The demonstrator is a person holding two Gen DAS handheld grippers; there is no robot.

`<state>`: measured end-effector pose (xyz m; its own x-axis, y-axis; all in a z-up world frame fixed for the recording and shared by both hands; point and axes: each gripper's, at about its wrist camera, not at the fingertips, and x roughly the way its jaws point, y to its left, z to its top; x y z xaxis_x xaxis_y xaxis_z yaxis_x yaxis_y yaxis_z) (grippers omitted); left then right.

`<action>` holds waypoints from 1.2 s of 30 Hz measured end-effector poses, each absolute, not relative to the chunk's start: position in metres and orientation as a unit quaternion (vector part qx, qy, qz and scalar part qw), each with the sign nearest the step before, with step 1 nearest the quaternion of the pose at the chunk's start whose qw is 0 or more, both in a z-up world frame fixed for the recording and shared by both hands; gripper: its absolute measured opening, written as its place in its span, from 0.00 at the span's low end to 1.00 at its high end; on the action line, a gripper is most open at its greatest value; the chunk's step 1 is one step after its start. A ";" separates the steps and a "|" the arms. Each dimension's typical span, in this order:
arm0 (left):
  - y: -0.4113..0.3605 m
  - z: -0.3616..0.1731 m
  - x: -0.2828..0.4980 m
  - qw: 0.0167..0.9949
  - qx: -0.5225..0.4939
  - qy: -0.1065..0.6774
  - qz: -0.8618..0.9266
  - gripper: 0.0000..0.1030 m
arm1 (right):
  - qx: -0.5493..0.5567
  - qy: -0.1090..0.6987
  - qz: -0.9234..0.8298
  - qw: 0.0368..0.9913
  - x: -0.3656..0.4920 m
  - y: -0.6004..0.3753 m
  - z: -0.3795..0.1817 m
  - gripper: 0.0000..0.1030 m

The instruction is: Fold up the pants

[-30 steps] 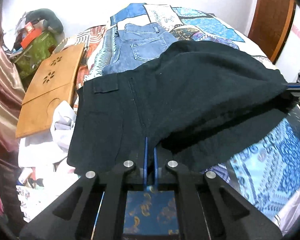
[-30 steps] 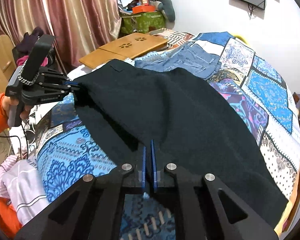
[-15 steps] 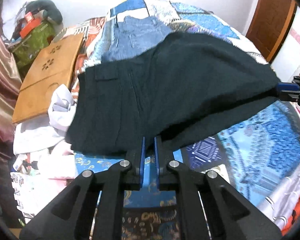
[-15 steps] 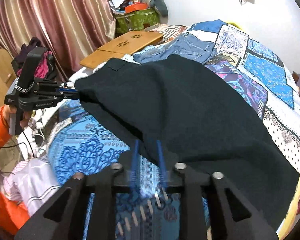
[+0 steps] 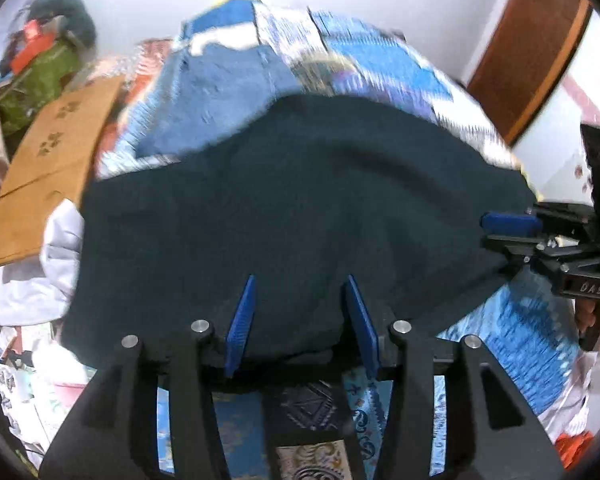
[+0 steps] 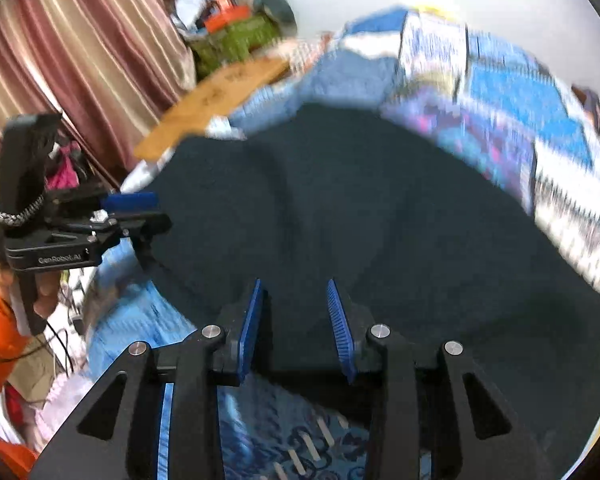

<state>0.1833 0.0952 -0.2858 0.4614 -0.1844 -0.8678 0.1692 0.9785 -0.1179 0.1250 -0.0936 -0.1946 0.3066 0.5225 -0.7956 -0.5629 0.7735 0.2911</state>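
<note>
Left wrist view: the pants (image 5: 300, 208) are lying at 12 o'clock of the left gripper (image 5: 300, 312), jaws just parting, cloth edge loose between; the right gripper (image 6: 296, 312) is likewise opening.

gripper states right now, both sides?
Left gripper: open, jaws just opened, edge of the black fabric pants lying loose between them.
Right gripper: open, just opened, same pants edge between, unpinched.

A bed (image 5: 516, 344) covered with a blue patchwork quilt carries everything. Dark pants (image 5: 284, 216) lie spread across its near half, folded over on themselves. Behind them lie blue jeans (image 5: 228, 92), touching their far edge. A flat wooden board (image 5: 48, 164) and crumpled white cloth (image 5: 56, 264) sit at the bed's left side.
</note>
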 end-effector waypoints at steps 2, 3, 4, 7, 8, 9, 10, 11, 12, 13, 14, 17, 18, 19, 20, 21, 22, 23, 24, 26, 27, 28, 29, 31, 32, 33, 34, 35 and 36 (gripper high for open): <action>0.091 -0.294 0.177 0.857 0.000 0.507 -0.097 0.48 | -0.008 0.478 0.338 0.811 0.118 -0.106 -0.191 0.30; 0.092 -0.294 0.173 0.860 -0.001 0.502 -0.093 0.50 | 0.001 0.482 0.335 0.810 0.116 -0.114 -0.187 0.30; 0.092 -0.292 0.173 0.858 -0.002 0.505 -0.091 0.50 | 0.005 0.482 0.332 0.811 0.114 -0.121 -0.182 0.30; 0.096 -0.282 0.175 0.856 -0.014 0.510 -0.086 0.50 | 0.022 0.451 0.298 0.841 0.107 -0.159 -0.160 0.41; 0.097 -0.278 0.176 0.857 -0.017 0.508 -0.084 0.50 | 0.024 0.442 0.284 0.851 0.107 -0.170 -0.155 0.44; 0.096 -0.271 0.178 0.859 -0.022 0.504 -0.082 0.50 | 0.029 0.430 0.267 0.862 0.105 -0.186 -0.149 0.45; 0.095 -0.267 0.180 0.861 -0.027 0.500 -0.083 0.50 | 0.035 0.419 0.249 0.873 0.105 -0.205 -0.144 0.45; 0.093 -0.262 0.182 0.863 -0.032 0.496 -0.085 0.50 | 0.038 0.416 0.234 0.878 0.106 -0.219 -0.142 0.45; 0.091 -0.257 0.184 0.865 -0.036 0.492 -0.088 0.50 | 0.045 0.416 0.210 0.883 0.108 -0.239 -0.143 0.45; 0.087 -0.252 0.187 0.868 -0.039 0.487 -0.090 0.51 | 0.054 0.418 0.190 0.887 0.115 -0.253 -0.145 0.45; 0.082 -0.247 0.190 0.871 -0.039 0.481 -0.091 0.52 | 0.065 0.420 0.172 0.889 0.117 -0.270 -0.148 0.45; 0.070 -0.243 0.199 0.874 -0.033 0.475 -0.094 0.56 | 0.098 0.430 0.124 0.889 0.125 -0.317 -0.161 0.45; 0.066 -0.245 0.202 0.872 -0.031 0.478 -0.095 0.56 | 0.103 0.433 0.112 0.888 0.129 -0.328 -0.166 0.45; 0.062 -0.247 0.206 0.869 -0.031 0.484 -0.097 0.56 | 0.106 0.437 0.100 0.888 0.133 -0.339 -0.174 0.45; 0.058 -0.252 0.211 0.865 -0.033 0.491 -0.099 0.56 | 0.110 0.445 0.088 0.884 0.136 -0.348 -0.183 0.45; 0.056 -0.255 0.213 0.862 -0.036 0.496 -0.100 0.56 | 0.119 0.456 0.081 0.878 0.141 -0.358 -0.194 0.45; 0.053 -0.260 0.215 0.858 -0.039 0.502 -0.104 0.56 | 0.125 0.461 0.079 0.875 0.144 -0.363 -0.199 0.45; 0.051 -0.264 0.218 0.854 -0.041 0.507 -0.106 0.56 | 0.132 0.467 0.078 0.871 0.148 -0.369 -0.207 0.45; 0.049 -0.269 0.219 0.851 -0.041 0.513 -0.107 0.56 | 0.133 0.470 0.075 0.869 0.151 -0.370 -0.211 0.45; 0.044 -0.280 0.223 0.845 -0.041 0.523 -0.105 0.57 | 0.130 0.475 0.065 0.868 0.157 -0.373 -0.219 0.45; 0.043 -0.285 0.224 0.843 -0.044 0.527 -0.103 0.59 | 0.130 0.476 0.065 0.868 0.161 -0.374 -0.222 0.45; 0.041 -0.289 0.225 0.843 -0.047 0.526 -0.101 0.61 | 0.128 0.476 0.065 0.867 0.163 -0.377 -0.223 0.45; 0.040 -0.290 0.225 0.846 -0.050 0.522 -0.101 0.65 | 0.124 0.478 0.064 0.867 0.166 -0.377 -0.225 0.45; 0.038 -0.292 0.225 0.849 -0.052 0.515 -0.106 0.70 | 0.111 0.486 0.060 0.865 0.174 -0.377 -0.231 0.45; 0.035 -0.293 0.225 0.851 -0.045 0.513 -0.105 0.72 | 0.110 0.490 0.063 0.862 0.177 -0.378 -0.235 0.45; 0.032 -0.294 0.226 0.852 -0.038 0.512 -0.105 0.73 | 0.109 0.494 0.066 0.860 0.180 -0.378 -0.239 0.45; 0.030 -0.293 0.226 0.852 -0.034 0.511 -0.104 0.74 | 0.109 0.492 0.068 0.861 0.181 -0.379 -0.241 0.46; 0.029 -0.294 0.227 0.853 -0.032 0.511 -0.104 0.76 | 0.109 0.490 0.070 0.862 0.182 -0.379 -0.242 0.48; 0.028 -0.294 0.228 0.853 -0.033 0.510 -0.104 0.77 | 0.109 0.487 0.072 0.864 0.181 -0.379 -0.241 0.47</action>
